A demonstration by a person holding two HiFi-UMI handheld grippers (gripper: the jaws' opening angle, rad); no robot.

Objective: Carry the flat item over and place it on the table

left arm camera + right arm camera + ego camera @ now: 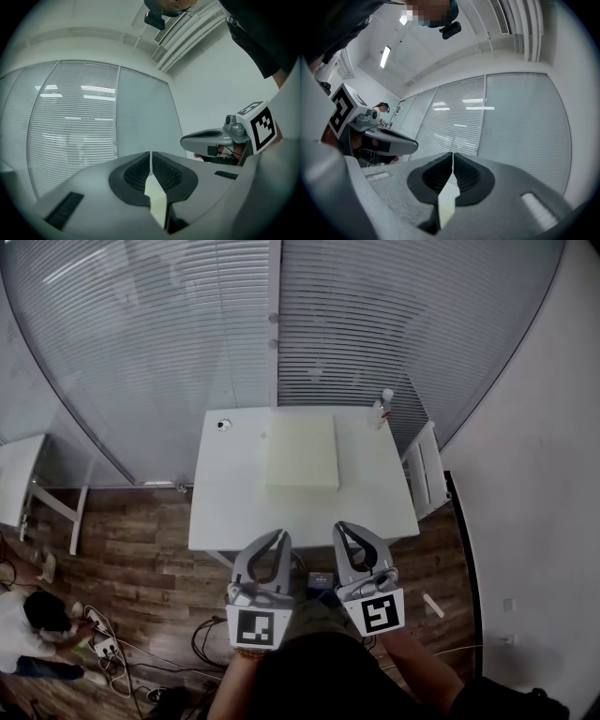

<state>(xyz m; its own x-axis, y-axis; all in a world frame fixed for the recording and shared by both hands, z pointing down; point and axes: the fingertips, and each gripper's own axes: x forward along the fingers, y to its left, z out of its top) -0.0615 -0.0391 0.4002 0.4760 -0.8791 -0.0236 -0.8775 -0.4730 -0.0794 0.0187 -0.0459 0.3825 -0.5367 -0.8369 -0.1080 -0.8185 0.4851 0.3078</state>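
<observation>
Head view is showing the flat item (pixel 302 451) lying on the white table (pixel 225 512), square to its edges and well inside them, so the placing is looking finished. Both tools are hovering near the person's body, off the table's front edge. The left gripper (pixel 279 534) and the right gripper (pixel 343 527) are sitting side by side with the item at their 12 o'clock, well apart from both. In each gripper view the jaws are pressing together at the tips and pinching nothing.

Little is looking likely to go wrong now. If either gripper goes reaching forward again, it may push the item toward the bottle (pixel 382 407) at the item's 1 o'clock and tip it. Stepping back carelessly is also risking a trip on the cables (pixel 202 638) on the floor at 7 o'clock.
</observation>
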